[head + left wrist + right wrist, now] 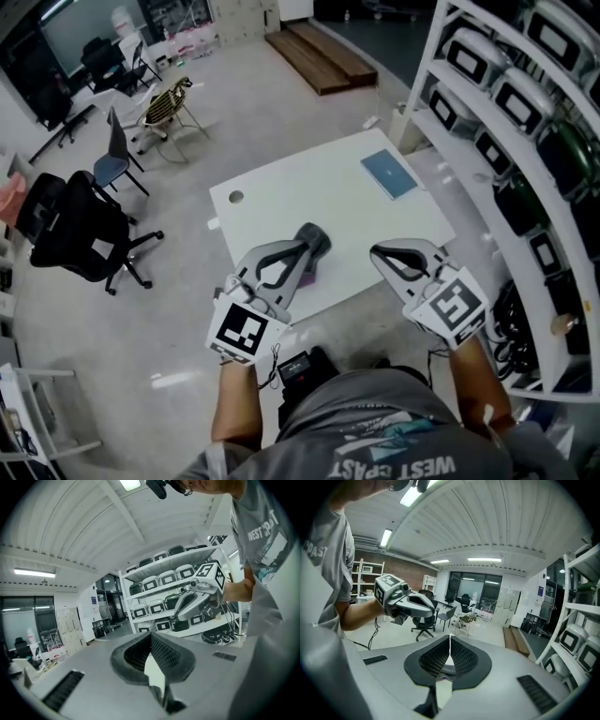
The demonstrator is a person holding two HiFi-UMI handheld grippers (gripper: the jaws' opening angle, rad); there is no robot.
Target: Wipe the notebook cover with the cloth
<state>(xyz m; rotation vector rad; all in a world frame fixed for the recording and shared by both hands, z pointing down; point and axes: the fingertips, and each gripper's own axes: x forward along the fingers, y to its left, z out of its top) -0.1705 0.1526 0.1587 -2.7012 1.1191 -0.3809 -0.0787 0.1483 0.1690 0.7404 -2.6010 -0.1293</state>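
Fingers together and empty on left gripper [316, 240] and right gripper [377, 251]; cloth [310, 275] looks floppy and light, so I'd pinch a bunched edge, and the notebook [389, 173] may slide.

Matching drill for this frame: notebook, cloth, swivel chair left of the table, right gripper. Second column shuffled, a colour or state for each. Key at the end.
1. notebook
2. cloth
3. swivel chair
4. right gripper

A. black
B. shut, nothing between the jaws
C. blue
D. purple

Pairs: 1-C, 2-D, 3-A, 4-B
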